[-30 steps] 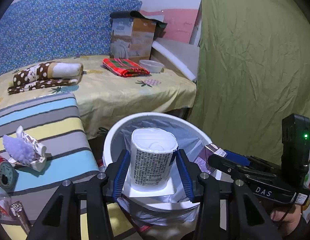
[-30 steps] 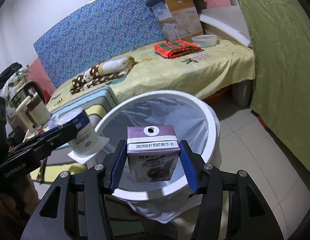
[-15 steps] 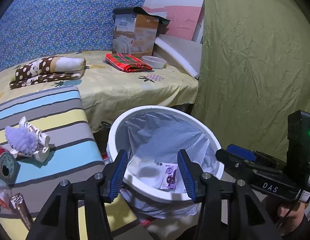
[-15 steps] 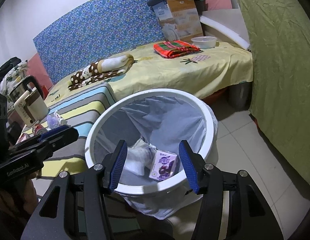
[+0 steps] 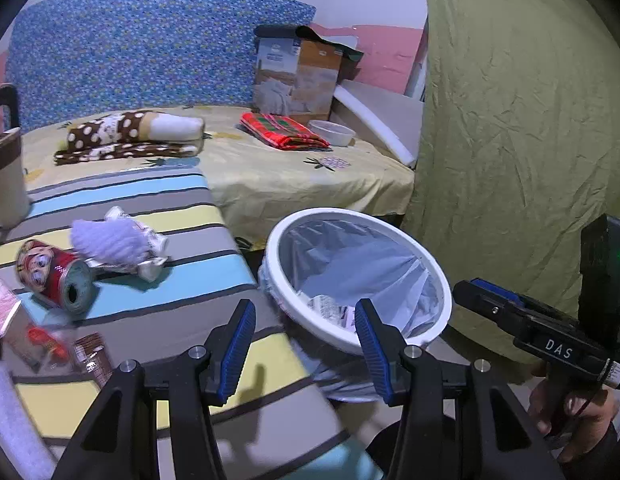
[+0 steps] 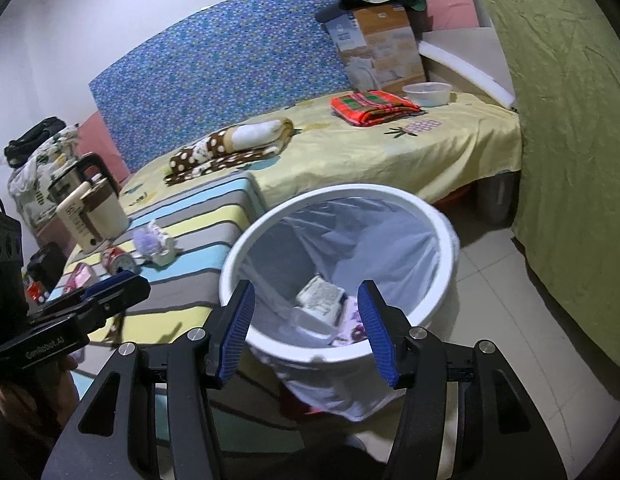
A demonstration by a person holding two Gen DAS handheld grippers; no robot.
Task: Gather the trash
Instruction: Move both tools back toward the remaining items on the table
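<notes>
White bin (image 6: 270, 232) holds dropped trash; left gripper (image 5: 306, 344) and right gripper (image 6: 306, 328) gape wide, empty. Next, I judge: red can (image 5: 54, 276), ten o'clock.

striped surface (image 5: 182, 216): can (image 5: 56, 276), wrappers (image 5: 122, 244) and jug (image 5: 6, 176) obstruct the left side; the near right corner is clear. bin (image 6: 389, 196) mouth unobstructed.

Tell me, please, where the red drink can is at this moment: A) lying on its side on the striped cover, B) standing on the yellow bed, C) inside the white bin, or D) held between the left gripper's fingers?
A: the red can lies on its side on the striped cover, next to a purple fluffy item.
</notes>
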